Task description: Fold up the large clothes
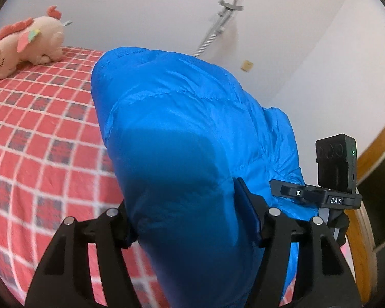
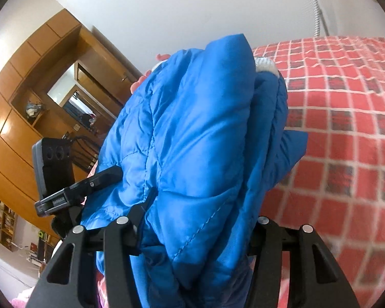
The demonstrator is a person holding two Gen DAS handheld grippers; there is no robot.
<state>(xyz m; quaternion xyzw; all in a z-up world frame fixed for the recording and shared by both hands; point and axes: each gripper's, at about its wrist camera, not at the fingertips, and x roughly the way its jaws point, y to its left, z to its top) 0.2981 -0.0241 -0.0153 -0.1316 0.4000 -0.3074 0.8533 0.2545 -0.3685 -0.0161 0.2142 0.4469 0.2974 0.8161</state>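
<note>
Both grippers, left (image 1: 190, 220) & right (image 2: 200, 220), are squeezing the puffy blue quilted jacket (image 1: 182, 133), lifting it off the red checked bed cover (image 1: 43, 128), prob. to fold it.

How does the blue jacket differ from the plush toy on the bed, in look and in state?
The blue jacket is shiny, quilted and plain blue; the plush toy is soft, matte and pink with red trim. The jacket is bunched up and clamped by the left gripper and the right gripper; the toy lies free, untouched. The jacket looks far bulkier. Both are above the red checked bedcover.
</note>
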